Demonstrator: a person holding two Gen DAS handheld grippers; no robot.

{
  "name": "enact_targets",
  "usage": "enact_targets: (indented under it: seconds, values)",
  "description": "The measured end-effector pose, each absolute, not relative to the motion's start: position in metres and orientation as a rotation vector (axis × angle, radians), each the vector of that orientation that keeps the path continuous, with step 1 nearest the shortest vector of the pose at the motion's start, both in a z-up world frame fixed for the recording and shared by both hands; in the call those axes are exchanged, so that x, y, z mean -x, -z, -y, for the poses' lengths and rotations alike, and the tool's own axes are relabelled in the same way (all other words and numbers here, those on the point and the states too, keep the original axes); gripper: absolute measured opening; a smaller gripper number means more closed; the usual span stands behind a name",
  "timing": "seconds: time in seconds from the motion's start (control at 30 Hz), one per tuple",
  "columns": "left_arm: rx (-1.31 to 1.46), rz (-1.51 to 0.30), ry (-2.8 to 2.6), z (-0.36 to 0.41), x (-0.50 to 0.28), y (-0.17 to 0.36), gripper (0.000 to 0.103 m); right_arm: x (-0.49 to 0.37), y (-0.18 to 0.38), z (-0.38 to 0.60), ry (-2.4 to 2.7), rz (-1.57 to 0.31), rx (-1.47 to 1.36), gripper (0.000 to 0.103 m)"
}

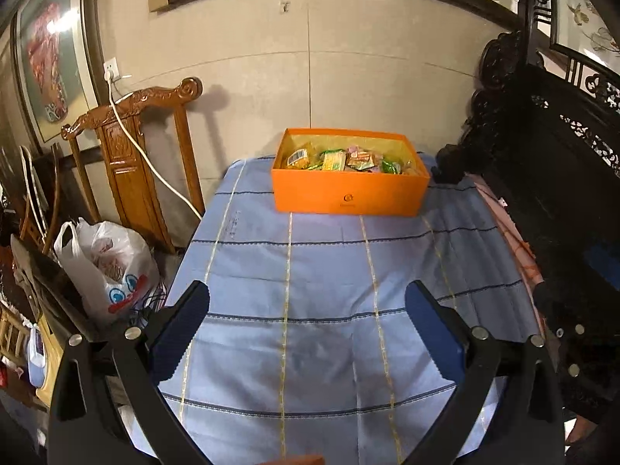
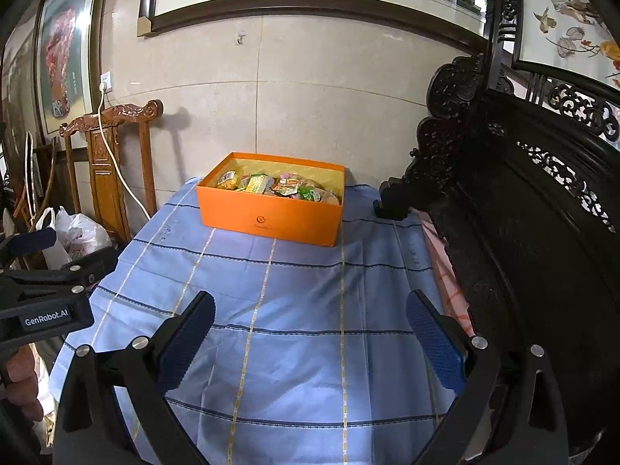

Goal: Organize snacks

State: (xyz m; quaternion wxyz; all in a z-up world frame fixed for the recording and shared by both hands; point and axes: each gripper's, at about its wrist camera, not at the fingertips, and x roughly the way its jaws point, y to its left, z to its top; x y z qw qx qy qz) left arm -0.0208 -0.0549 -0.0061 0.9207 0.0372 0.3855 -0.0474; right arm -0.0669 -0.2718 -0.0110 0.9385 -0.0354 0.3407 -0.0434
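Straight ahead of both tongs, at the far end of the bench (image 1: 310, 271) near the wall, sits an orange box (image 1: 348, 193) holding a heap of wrapped snacks (image 1: 341, 161). Its long side runs left to right, facing the cameras. The bench is covered with a blue checked cloth, and nothing lies on it between tongs and box.

The left tongs (image 1: 306, 298) are spread wide and hold nothing. The right tongs (image 2: 310, 306) are likewise spread wide and hold nothing. Both are well apart from the box. Neither looks clearly nearer; in the right view the box sits slightly left of centre, in the left view slightly right.

The snacks overlap, so single packets are hard to tell apart, and the box's front wall hides the lower ones. A small orange edge at the bottom of the left view is cut off and cannot be identified.
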Motion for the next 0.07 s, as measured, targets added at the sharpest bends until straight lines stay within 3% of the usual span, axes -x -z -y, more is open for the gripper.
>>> enact_targets:
  seconds: [0.07]
  values:
    - [-0.081,-0.791,0.094,0.054,0.0223,0.0068,0.099,0.068,0.0109,0.2728,0.091,-0.692,0.067,0.099]
